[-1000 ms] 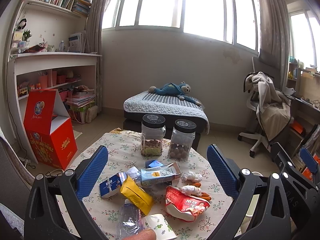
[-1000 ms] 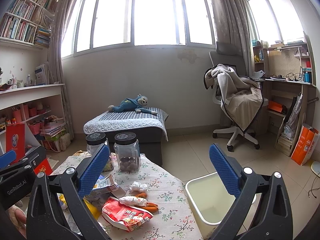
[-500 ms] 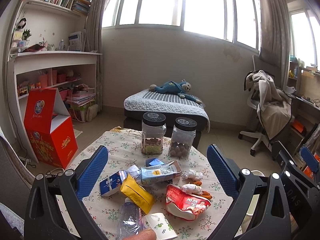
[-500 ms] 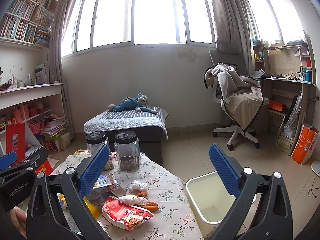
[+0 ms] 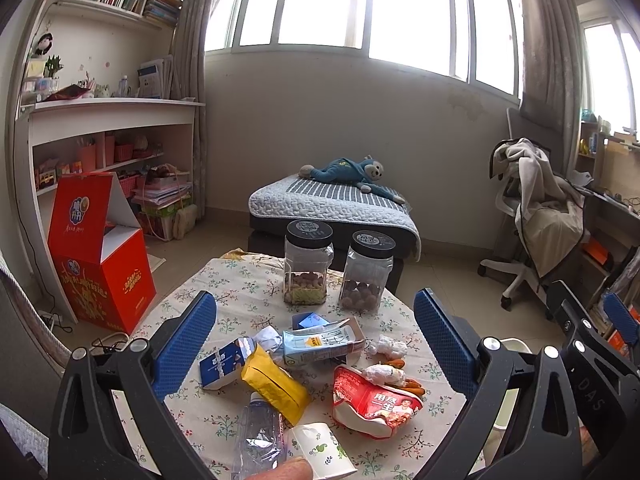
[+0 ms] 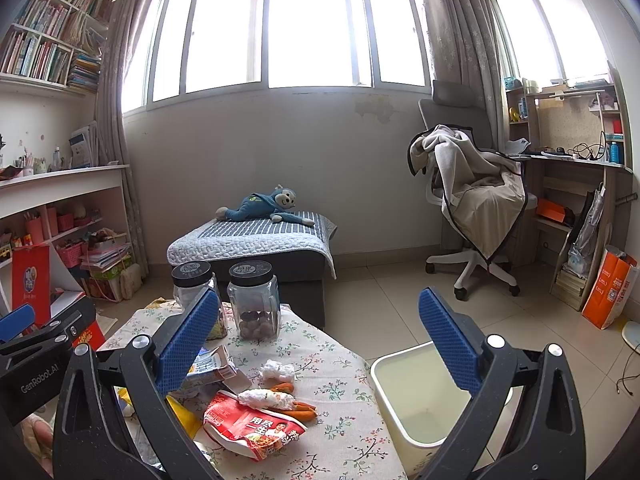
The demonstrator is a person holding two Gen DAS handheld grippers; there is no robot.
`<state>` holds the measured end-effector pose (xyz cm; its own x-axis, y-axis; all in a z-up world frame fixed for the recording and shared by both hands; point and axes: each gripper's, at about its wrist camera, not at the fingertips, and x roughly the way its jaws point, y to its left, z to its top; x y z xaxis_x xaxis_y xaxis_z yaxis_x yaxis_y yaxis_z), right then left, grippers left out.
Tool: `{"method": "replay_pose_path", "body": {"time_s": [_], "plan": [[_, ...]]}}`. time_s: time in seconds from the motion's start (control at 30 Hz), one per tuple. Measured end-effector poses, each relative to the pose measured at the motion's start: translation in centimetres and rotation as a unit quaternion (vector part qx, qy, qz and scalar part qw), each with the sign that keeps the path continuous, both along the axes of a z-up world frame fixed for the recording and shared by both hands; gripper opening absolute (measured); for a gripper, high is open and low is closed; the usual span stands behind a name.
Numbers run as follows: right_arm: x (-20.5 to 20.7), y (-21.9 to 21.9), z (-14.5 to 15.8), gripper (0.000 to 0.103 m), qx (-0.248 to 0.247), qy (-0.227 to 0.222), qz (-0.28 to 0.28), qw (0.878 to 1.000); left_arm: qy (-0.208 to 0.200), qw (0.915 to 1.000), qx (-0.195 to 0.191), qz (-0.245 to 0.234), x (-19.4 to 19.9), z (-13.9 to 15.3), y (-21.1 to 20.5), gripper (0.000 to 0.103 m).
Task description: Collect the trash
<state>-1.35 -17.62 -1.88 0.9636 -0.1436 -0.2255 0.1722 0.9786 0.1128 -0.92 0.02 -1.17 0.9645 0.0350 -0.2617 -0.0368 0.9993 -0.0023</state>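
Note:
Litter lies on the floral tablecloth [image 5: 240,296]: a red snack bag [image 5: 372,404] [image 6: 252,428], a yellow packet [image 5: 276,386], a light-blue drink carton [image 5: 320,344], a blue-and-white carton [image 5: 222,368], a crushed clear bottle [image 5: 258,436], a paper cup [image 5: 320,454], crumpled white wrappers [image 5: 386,346] [image 6: 278,370] and orange peel [image 6: 300,406]. My left gripper [image 5: 316,338] hangs open above the pile, holding nothing. My right gripper [image 6: 316,340] is open too, between the table's right edge and the empty cream bin [image 6: 424,400].
Two black-lidded jars [image 5: 308,268] [image 5: 366,274] of nuts stand at the table's far side. A red box [image 5: 100,264] sits on the floor at left, a low bed [image 5: 332,208] lies behind, and a draped office chair [image 6: 476,208] and desk stand at right.
Both grippers have barely shifted; the scene sits slightly lower in the views. Nothing was picked up or let go.

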Motion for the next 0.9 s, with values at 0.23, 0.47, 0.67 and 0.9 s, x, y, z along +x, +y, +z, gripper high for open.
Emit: {"method": "replay_pose_path", "body": {"time_s": [0.23,0.47,0.67,0.9], "plan": [[2.1,0.2,0.1,0.096,0.044,0.061,0.046,0.996,0.068,0.9974,-0.013,-0.018,2.5,0.9,1.5,0.096],[7.5,1.8,0.4,0.096,-0.013,0.184,0.097,0.978,0.267,0.9631,-0.037,-0.008,9.1,-2.1,5.6,0.096],[11.3,2.0,-5.4,0.096,0.009,0.319,0.141,0.937,0.472,0.8814,-0.017,0.016,11.4,-13.3,8.1,0.096],[12.1,3.7,-9.0,0.096,0.041,0.391,0.224,0.892,0.530,0.8473,-0.032,0.020,12.6,-16.5,8.4,0.096]]}}
